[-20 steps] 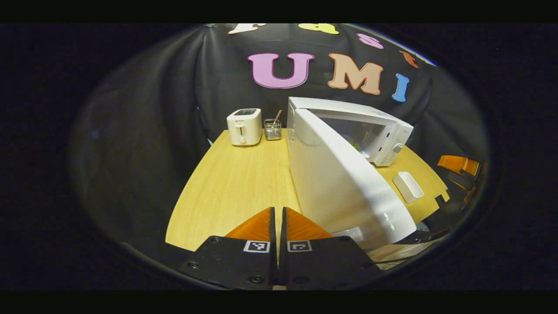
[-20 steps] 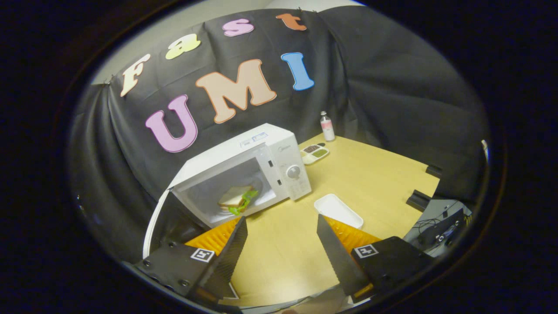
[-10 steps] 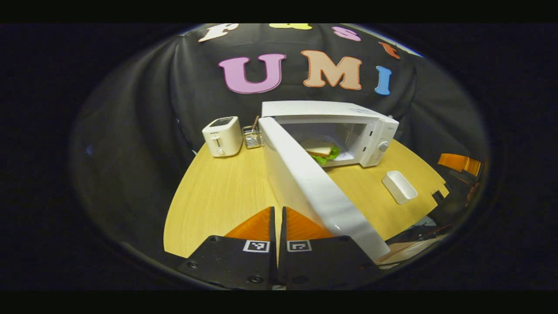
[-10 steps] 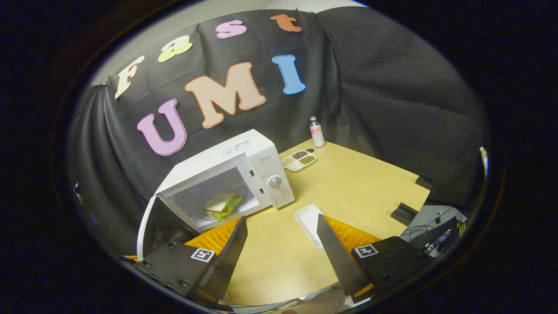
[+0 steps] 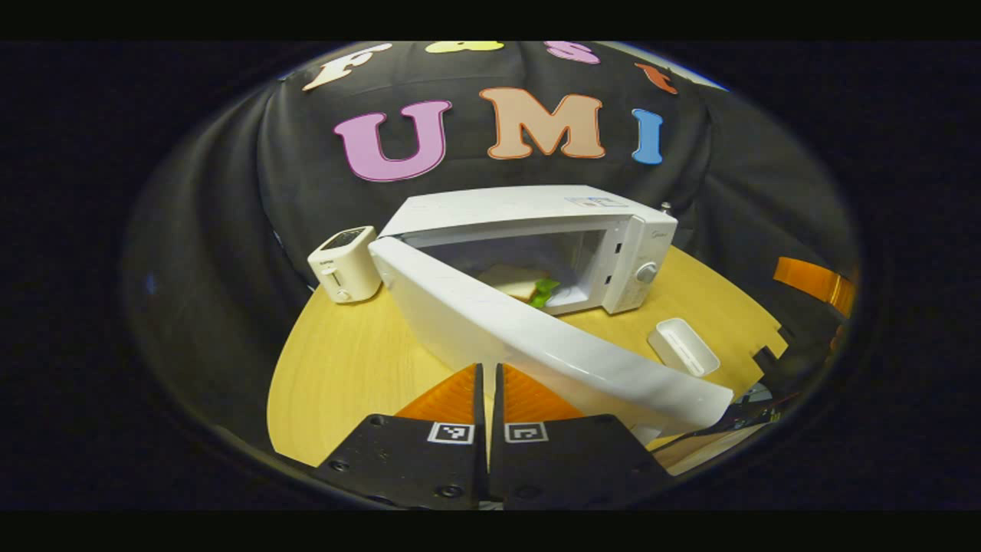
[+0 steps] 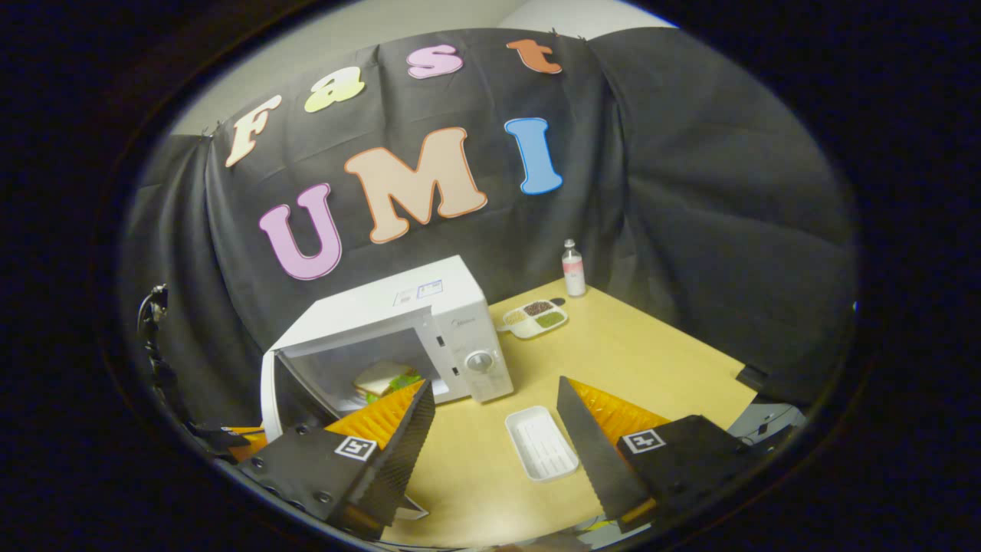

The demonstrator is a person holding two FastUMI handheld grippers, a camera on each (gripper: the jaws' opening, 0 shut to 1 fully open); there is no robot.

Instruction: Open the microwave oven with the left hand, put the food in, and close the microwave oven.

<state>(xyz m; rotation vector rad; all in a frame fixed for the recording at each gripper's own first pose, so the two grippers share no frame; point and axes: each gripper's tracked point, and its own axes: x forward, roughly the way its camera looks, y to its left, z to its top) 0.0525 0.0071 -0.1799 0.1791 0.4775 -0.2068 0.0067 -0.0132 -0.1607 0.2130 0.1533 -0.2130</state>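
While the microwave door (image 5: 536,337) hangs half open, partly hiding the sandwich (image 5: 521,284) inside, the left gripper (image 5: 488,383) at 6 o'clock is pinched together empty and the right gripper (image 6: 494,410) gapes wide.

You have one microwave (image 6: 414,337), one sandwich (image 6: 381,379), one toaster (image 5: 343,264), one white tray (image 6: 541,443), one bottle (image 6: 573,268), one divided dish (image 6: 534,317).

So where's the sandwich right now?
The sandwich lies inside the open microwave, on its floor behind the half-open door. In the right gripper view it sits left of the control panel; the empty white tray rests on the table in front.
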